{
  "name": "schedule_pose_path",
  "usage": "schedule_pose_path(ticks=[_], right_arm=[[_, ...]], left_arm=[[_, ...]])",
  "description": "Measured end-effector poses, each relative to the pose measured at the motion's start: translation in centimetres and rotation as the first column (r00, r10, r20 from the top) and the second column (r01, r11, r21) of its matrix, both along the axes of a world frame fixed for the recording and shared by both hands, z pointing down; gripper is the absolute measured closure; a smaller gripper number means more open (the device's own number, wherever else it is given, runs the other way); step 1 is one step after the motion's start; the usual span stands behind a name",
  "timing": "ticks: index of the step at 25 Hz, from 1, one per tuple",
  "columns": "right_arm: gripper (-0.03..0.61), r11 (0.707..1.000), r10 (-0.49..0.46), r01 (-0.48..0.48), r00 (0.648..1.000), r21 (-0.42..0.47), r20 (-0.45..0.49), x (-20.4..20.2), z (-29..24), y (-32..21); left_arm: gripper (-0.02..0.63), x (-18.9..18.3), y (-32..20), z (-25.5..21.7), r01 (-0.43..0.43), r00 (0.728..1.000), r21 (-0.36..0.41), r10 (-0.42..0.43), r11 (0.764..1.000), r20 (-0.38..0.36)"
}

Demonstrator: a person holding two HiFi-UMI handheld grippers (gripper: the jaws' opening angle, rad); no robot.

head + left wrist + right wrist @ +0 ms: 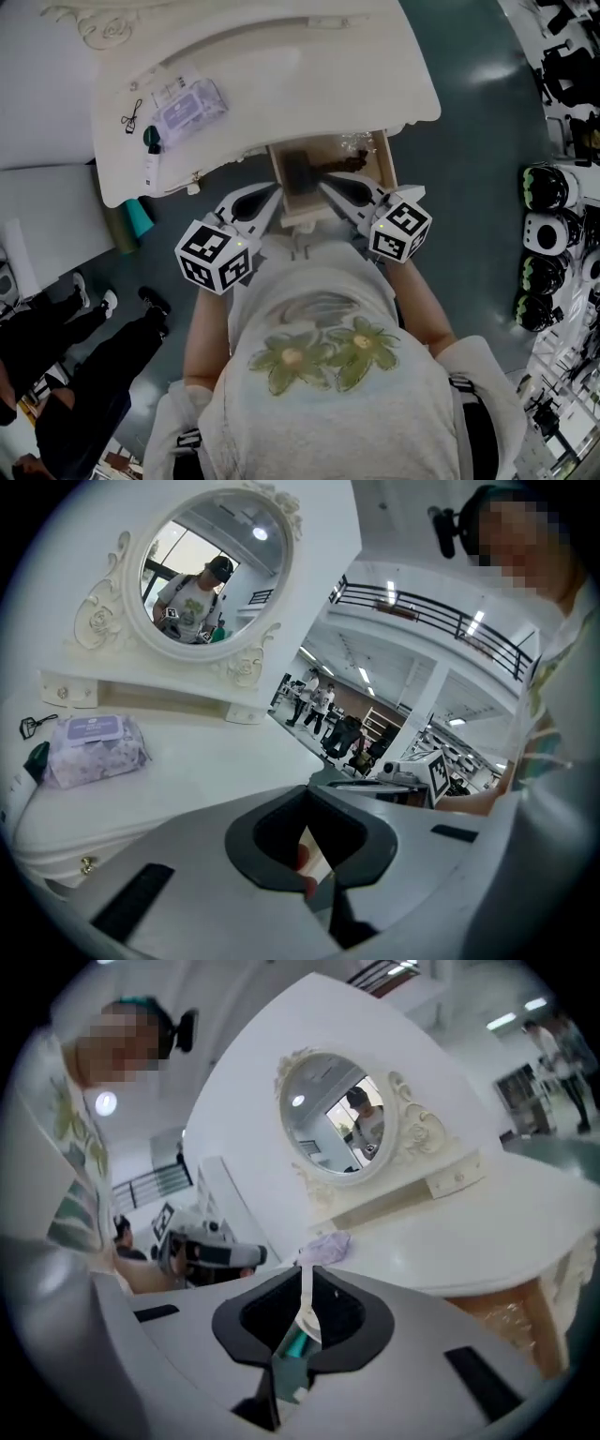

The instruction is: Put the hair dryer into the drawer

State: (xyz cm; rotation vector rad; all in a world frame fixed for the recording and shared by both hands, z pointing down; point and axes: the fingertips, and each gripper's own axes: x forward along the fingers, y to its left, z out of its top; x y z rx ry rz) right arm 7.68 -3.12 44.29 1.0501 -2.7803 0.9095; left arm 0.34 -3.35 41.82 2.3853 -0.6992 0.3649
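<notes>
A dark hair dryer [302,172] lies inside the open wooden drawer [386,159] of the white dressing table [281,56]. Both grippers hover at the drawer's front edge, above it, angled toward each other. My left gripper [274,195] [317,785] has its jaws together with nothing between them. My right gripper [330,192] [305,1274] also has its jaws nearly touching and holds nothing. Each gripper view looks across the tabletop toward the oval mirror [211,569] [347,1119]; the drawer and dryer are hidden there.
A pack of wipes [187,108] [94,750], a dark-capped tube [151,150] and a small clip sit on the tabletop's left. A teal object [139,217] stands below the table's left edge. Bystanders' legs [112,328] are at lower left; round devices [548,234] line the right.
</notes>
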Motion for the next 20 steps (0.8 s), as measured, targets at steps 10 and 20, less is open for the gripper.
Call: schedule_pose_path(ticks=[10, 20], right_arm=[[0.554, 0.992, 0.102, -0.067, 0.928, -0.11, 0.358, -1.2, -3.5, 2.9], [0.555, 0.992, 0.128, -0.123, 0.972, -0.037, 0.199, -1.1, -4.2, 4.2]], left_arm=[[0.604, 1.8, 1.8, -1.2, -0.056, 0.997, 0.008, 0.057, 0.998, -0.051], [0.604, 1.7, 3.3, -1.9, -0.08, 0.996, 0.028, 0.082, 0.996, -0.046]])
